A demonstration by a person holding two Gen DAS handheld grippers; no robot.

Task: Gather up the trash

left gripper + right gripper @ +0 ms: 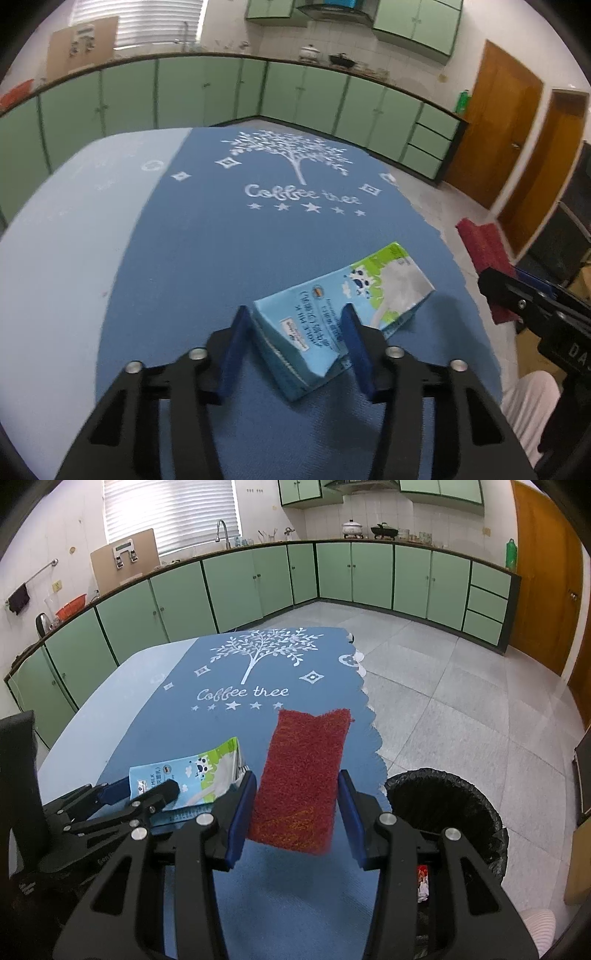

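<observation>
Green kitchen cabinets ring a bench (92, 716) under a blue cloth (207, 266). Left hand-held gripper (291, 314) is spread astride the near end of one milk carton (343, 306) lying flat on the cloth; whether its pads (351, 343) touch the carton is hard to tell. Right hand-held gripper (297, 779) pinches one red scouring pad (303, 775), lifted above the cloth's edge. One black-lined trash bin (443, 805) stands on the floor just right of it, with a wrapper (423, 880) beside.
</observation>
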